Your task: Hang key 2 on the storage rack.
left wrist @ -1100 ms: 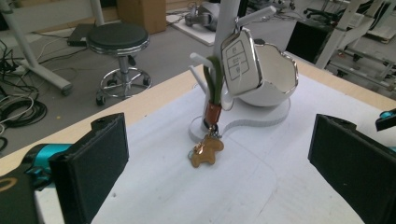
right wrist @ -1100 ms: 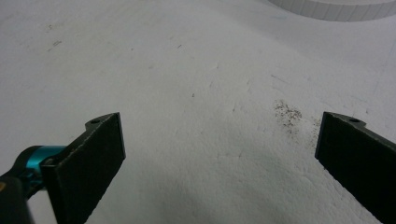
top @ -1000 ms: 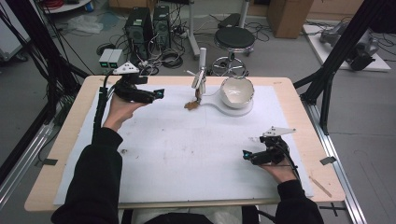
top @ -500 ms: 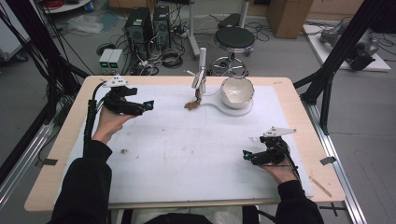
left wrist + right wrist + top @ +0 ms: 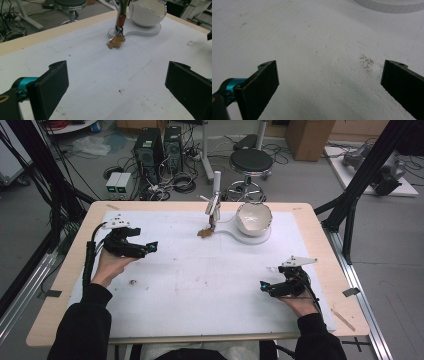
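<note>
Right gripper (image 5: pixel 264 285) jaws spread wide, nothing between, low over white surface (image 5: pixel 210 285); brown speck patch (image 5: pixel 366 61) just ahead of it. Left gripper (image 5: pixel 152 247) jaws spread wide too, empty, held above surface. Brown key fob (image 5: pixel 115 42) well ahead of left gripper, lying on surface, hanging from stand post (image 5: pixel 216 195). White bowl (image 5: pixel 253 218) just right of fob, on white base (image 5: pixel 235 231).

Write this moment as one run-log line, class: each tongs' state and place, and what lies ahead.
left tongs: open, raised, aimed at brown keyring charm | right tongs: open, low over white mat | charm: hanging beside white bowl, untouched
</note>
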Motion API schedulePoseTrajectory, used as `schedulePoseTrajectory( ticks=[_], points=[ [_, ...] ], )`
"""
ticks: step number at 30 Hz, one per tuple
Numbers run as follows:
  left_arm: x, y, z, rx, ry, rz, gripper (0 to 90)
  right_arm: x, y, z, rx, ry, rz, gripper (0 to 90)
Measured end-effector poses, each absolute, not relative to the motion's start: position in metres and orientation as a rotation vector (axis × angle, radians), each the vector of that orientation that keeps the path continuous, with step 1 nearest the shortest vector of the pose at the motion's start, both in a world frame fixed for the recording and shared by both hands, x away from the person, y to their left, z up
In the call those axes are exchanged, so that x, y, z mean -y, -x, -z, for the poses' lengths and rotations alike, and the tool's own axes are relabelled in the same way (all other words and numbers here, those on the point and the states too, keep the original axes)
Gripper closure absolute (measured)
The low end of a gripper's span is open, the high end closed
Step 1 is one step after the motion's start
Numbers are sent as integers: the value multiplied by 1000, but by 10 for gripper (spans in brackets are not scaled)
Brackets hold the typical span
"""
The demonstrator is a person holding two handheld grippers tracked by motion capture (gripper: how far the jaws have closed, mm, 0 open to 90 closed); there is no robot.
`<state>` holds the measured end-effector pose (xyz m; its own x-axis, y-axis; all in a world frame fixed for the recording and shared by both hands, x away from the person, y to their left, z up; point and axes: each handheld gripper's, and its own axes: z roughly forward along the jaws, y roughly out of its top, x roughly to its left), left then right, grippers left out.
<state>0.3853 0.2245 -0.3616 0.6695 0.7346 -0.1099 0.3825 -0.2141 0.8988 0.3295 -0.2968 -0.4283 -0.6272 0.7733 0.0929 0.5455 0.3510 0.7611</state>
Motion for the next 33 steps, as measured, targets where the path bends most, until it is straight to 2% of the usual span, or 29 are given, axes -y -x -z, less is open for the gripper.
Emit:
schedulePoseTrajectory(
  ticks=[18,33],
  points=[
    [-234,-357,389,-931,-1943,-442,55,300,-328,426,-2326,-1174,-1163,7],
    [-255,-334,407,-1000,-1955,-481,55,299,-329,427,-2329,-1169,-1155,7]
  ],
)
